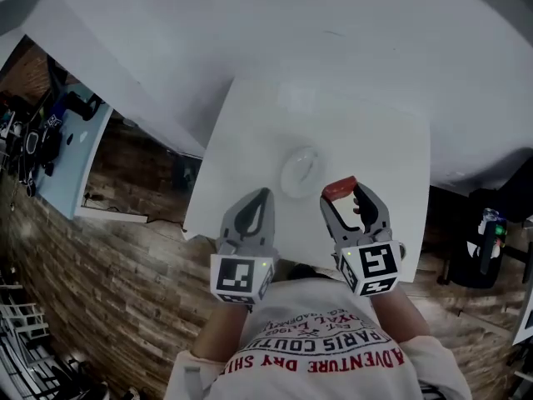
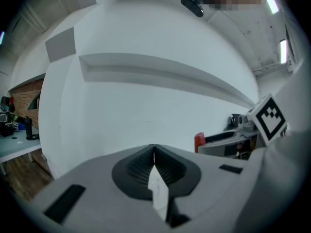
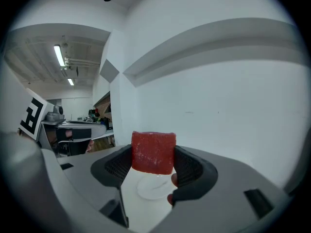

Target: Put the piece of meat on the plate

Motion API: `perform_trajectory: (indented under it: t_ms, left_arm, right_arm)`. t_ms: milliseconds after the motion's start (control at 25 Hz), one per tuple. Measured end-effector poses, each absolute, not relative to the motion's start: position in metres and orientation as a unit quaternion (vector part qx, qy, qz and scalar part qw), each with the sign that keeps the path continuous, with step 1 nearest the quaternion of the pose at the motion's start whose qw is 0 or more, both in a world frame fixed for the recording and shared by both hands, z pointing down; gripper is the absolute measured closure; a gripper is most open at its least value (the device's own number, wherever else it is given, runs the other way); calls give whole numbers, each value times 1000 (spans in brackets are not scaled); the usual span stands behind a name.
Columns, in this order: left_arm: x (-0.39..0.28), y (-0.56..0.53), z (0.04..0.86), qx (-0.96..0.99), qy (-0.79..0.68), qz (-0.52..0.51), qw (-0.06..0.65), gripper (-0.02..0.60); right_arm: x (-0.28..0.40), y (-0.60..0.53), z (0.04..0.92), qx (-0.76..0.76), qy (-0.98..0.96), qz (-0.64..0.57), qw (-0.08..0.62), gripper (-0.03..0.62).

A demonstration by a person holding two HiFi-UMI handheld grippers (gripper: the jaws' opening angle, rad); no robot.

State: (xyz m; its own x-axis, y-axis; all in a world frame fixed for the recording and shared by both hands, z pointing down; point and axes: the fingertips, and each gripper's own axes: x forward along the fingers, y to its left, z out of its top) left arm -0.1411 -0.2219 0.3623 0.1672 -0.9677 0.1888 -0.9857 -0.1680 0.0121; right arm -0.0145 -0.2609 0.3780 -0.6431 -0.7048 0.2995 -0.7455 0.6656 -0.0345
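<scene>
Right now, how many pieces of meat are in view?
1. The piece of meat is clamped in the right tool, near the empty plate on the white table. None seen elsewhere.

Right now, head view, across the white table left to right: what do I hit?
left gripper → plate → piece of meat, clamped in the right gripper

plate (image 3: pixel 154 187): lying partly hidden in the right gripper view, behind the piece of meat (image 3: pixel 153 152) and the right tool (image 3: pixel 154 163).
piece of meat: pads covering its two sides.
person's shirt (image 1: pixel 325 344): running off the head view's bottom edge.
dark clutter (image 1: pixel 35 136), far left: showing too small to name.
</scene>
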Motion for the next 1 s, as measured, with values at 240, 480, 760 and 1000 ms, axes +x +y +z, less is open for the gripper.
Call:
perform_trajectory:
  t_ms: [240, 480, 760, 1000]
  left_arm:
    - [-146, -265, 378, 769, -629, 79, 80, 574]
    - [-154, -304, 401, 800, -585, 91, 101, 574]
    - [-175, -341, 430, 828, -535, 111, 122, 574]
    - [-189, -351, 466, 840, -505, 128, 152, 574]
  right_arm:
    - [-21, -294, 405, 407, -893, 109, 159, 319]
    - [-35, -318, 435, 433, -869, 140, 196, 319]
    - [-63, -340, 477, 463, -834, 183, 238, 319]
    - [-80, -348, 538, 466, -804, 224, 295, 319]
